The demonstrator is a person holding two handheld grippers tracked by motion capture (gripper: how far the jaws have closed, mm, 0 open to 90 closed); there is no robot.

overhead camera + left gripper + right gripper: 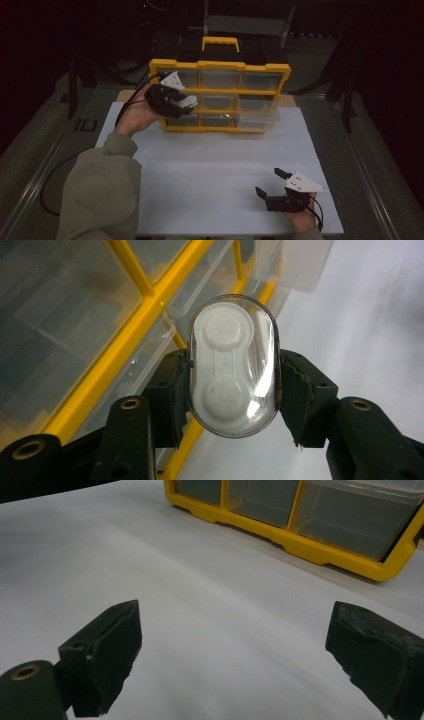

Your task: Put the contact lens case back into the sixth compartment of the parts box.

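Note:
My left gripper (pixel 186 102) is shut on a white contact lens case (pixel 233 367) in a clear oval shell, also seen as a white lump (pixel 188 101) at the jaws. It hovers in front of the left drawers of a yellow-framed organizer (pixel 220 65) with clear drawers. One clear drawer (pixel 257 113) at the lower right stands pulled out a little. My right gripper (pixel 270 183) rests near the front right of the white sheet, open, with nothing between its jaws (pixel 235 650).
The organizer has a yellow handle (pixel 220 42) on top and stands at the back of the white sheet (pixel 210 170). Its bottom yellow rail (pixel 320 547) lies ahead in the right gripper view. Metal table rails (pixel 365 175) run along both sides.

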